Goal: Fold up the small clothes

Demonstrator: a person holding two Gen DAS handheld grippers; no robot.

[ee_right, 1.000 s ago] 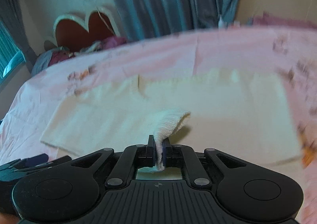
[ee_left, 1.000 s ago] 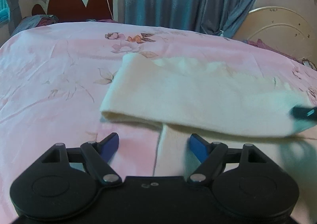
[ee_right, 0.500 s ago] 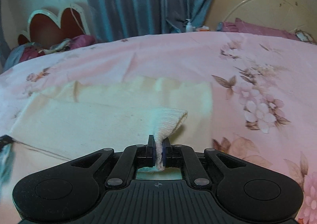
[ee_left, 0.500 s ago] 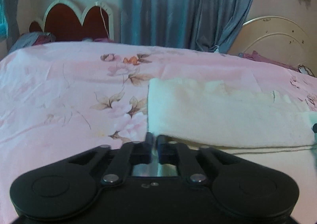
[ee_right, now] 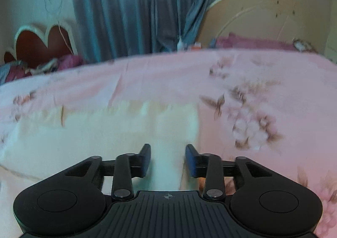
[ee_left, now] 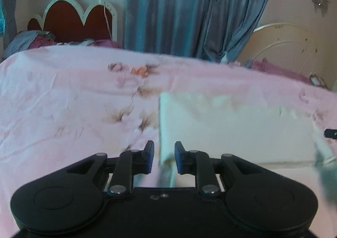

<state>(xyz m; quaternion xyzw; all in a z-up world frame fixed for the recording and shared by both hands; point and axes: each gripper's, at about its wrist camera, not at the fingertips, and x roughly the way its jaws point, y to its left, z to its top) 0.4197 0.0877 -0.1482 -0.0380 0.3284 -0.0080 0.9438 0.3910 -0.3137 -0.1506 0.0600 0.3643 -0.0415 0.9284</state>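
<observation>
A cream knitted garment (ee_left: 236, 128) lies folded flat on the pink floral bedsheet (ee_left: 63, 101). It also shows in the right wrist view (ee_right: 105, 132). My left gripper (ee_left: 164, 156) is open, its blue-padded fingers either side of the garment's left near corner. My right gripper (ee_right: 168, 159) is open over the garment's right near edge, with cloth lying between its fingers. A dark tip of the right gripper (ee_left: 330, 132) shows at the far right of the left wrist view.
A red scalloped headboard (ee_left: 78, 19) with piled bedding (ee_left: 29, 40) stands at the back left. Blue-grey curtains (ee_left: 189, 10) hang behind the bed. A cream curved bed end (ee_right: 259, 19) stands at the back right.
Both grippers have opened. The right one let go of the cream cloth fold it was pinching, and the garment now lies flat. Both views are blurred by motion.
</observation>
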